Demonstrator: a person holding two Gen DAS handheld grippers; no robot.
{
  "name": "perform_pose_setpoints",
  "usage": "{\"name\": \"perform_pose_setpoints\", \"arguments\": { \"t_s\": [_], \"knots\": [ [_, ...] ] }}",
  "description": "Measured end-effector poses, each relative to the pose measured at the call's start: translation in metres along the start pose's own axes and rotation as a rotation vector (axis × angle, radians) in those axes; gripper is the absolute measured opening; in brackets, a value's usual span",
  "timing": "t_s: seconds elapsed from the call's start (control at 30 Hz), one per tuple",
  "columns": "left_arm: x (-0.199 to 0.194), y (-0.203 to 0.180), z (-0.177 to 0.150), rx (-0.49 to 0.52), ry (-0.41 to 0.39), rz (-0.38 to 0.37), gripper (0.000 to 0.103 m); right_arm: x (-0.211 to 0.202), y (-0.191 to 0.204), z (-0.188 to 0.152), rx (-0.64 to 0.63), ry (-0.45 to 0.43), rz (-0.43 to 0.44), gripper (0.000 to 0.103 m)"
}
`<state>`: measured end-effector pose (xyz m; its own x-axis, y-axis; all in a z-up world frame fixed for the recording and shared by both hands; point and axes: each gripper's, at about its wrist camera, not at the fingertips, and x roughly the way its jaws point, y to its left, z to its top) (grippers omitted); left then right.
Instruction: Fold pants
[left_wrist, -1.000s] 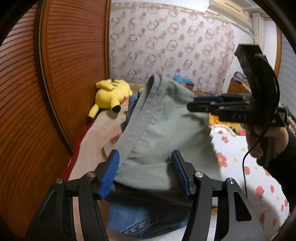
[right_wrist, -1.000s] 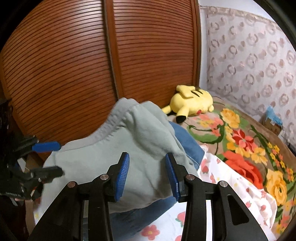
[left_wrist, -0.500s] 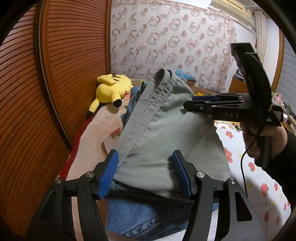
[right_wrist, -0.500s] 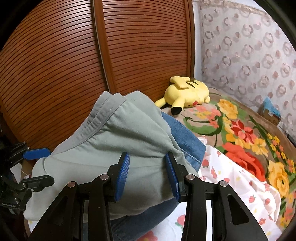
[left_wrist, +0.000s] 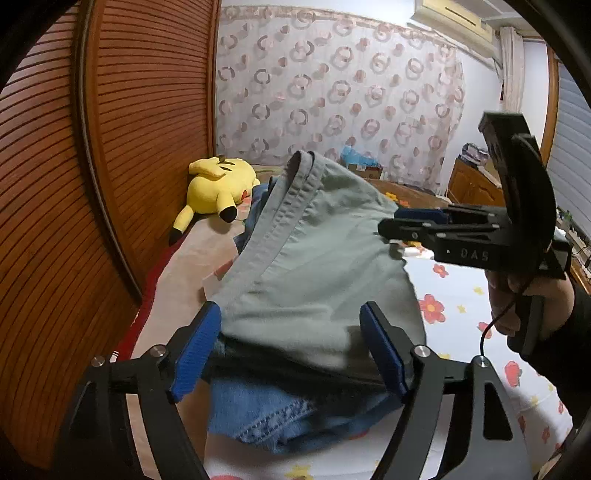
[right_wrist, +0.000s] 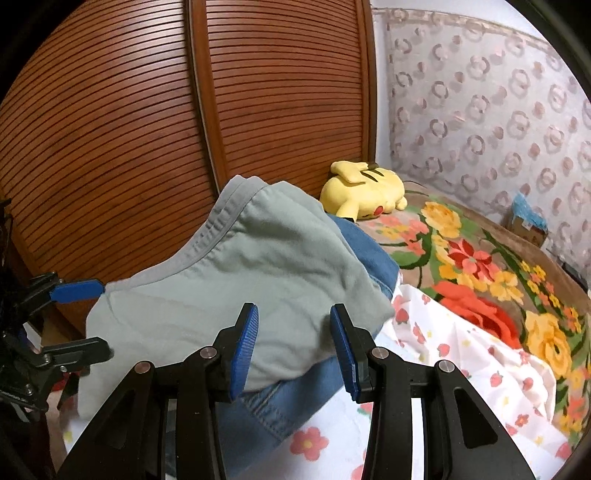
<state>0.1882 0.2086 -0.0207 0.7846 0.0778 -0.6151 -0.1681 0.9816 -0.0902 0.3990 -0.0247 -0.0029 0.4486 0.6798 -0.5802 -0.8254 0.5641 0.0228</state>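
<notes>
Slatted wooden wardrobe doors (right_wrist: 147, 129) run along one side of the bed. A sheer curtain (left_wrist: 332, 99) with ring pattern covers the far wall. An air conditioner (left_wrist: 454, 18) is mounted high; a wooden cabinet (left_wrist: 469, 184) stands in the far corner.

Lighting was indoor and moderate, even across both views, with no strong glare. Soft shadow lay beneath the grey-green pants (left_wrist: 314, 266) onto the blue jeans (left_wrist: 266, 410). Fisheye distortion bowed the slatted wooden doors (right_wrist: 122, 140) and curtain (left_wrist: 332, 99); black vignette filled the frame corners. Near gripper fingers (right_wrist: 243, 350) appeared slightly soft; the lower cloth edge in the left view was blurred.
</notes>
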Motion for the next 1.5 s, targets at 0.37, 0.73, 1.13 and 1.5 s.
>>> {"name": "perform_pose_setpoints", "arguments": {
  "t_s": [0.37,0.73,1.13,1.5],
  "knots": [
    [-0.033,-0.008,-0.005,0.008,-0.051,0.047,0.079,-0.045,0.02,-0.02,0.027,-0.053,-0.021,0.046],
    [-0.057,-0.025,-0.011,0.029,-0.105,0.092,0.079,-0.093,0.049,-0.05,0.052,-0.101,-0.074,0.061],
    [-0.075,-0.041,-0.026,0.021,-0.107,0.038,0.08,-0.131,0.074,-0.085,0.067,-0.108,-0.129,0.062],
    [-0.082,-0.077,-0.051,0.065,-0.084,-0.012,0.08,-0.172,0.095,-0.122,0.107,-0.109,-0.192,0.062]
  ]
}}
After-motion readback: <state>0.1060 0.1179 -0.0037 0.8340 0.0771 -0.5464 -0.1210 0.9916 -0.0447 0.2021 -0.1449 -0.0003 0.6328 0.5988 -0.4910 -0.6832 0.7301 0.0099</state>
